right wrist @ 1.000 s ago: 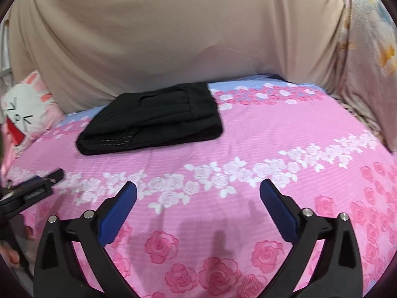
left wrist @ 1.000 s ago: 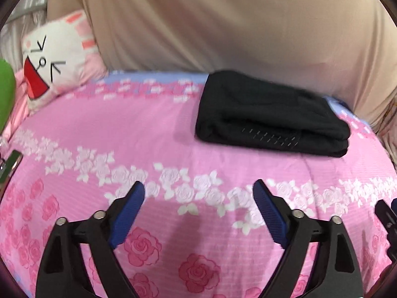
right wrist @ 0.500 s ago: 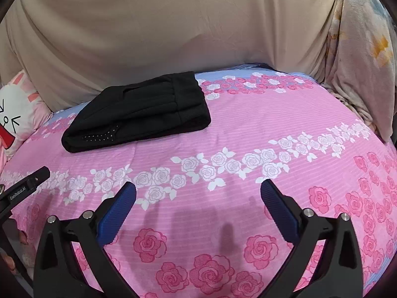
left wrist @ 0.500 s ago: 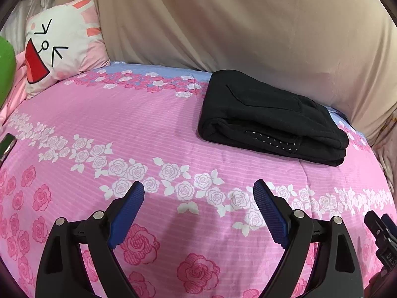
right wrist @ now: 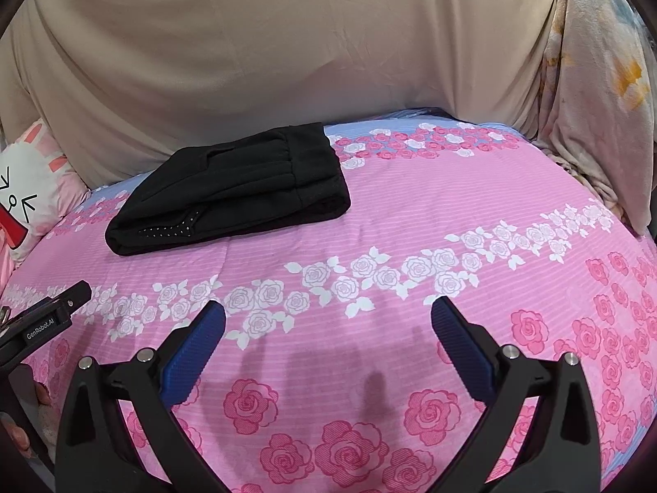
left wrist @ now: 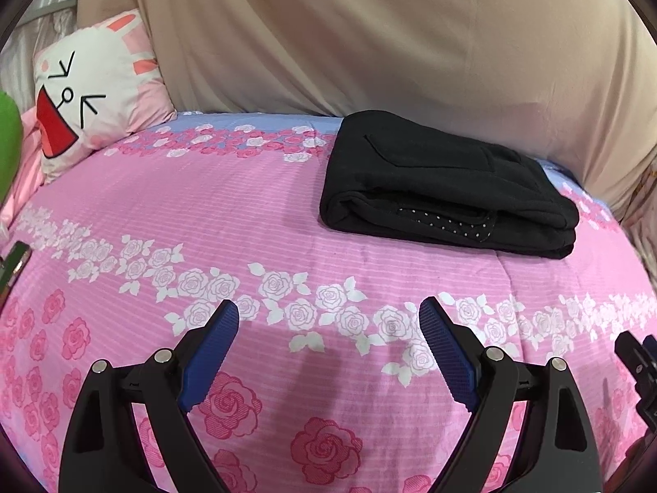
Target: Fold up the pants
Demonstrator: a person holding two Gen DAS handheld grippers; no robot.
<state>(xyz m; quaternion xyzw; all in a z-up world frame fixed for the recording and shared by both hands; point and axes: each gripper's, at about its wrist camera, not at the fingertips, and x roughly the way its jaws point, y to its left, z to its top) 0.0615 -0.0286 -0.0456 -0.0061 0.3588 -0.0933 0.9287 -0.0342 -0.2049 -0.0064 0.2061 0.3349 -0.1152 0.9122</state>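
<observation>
Black pants [left wrist: 443,189] lie folded into a thick rectangle on the pink rose-print bedspread [left wrist: 205,222], near the far edge; a white-dotted inner strip shows at the fold. The right wrist view has the same pants [right wrist: 234,193] at the upper left. My left gripper [left wrist: 328,312] stands open with nothing between its blue pads, well short of the pants. Open and empty too, my right gripper [right wrist: 328,312] hovers over the bedspread [right wrist: 431,213], and the pants lie off to its far left. The other gripper's black body [right wrist: 41,324] shows at that view's left edge.
A beige sheet [left wrist: 410,41] hangs behind the bed. A white rabbit-face cushion [left wrist: 90,86] leans at the back left, with something green [left wrist: 8,139] beside it. A pale flowered blanket [right wrist: 599,82] hangs at the right. Bare bedspread lies between the grippers and the pants.
Both views have tilted slightly, so the pants sit a little lower and larger in the left view and further left in the right view. Both grippers stay open and empty.
</observation>
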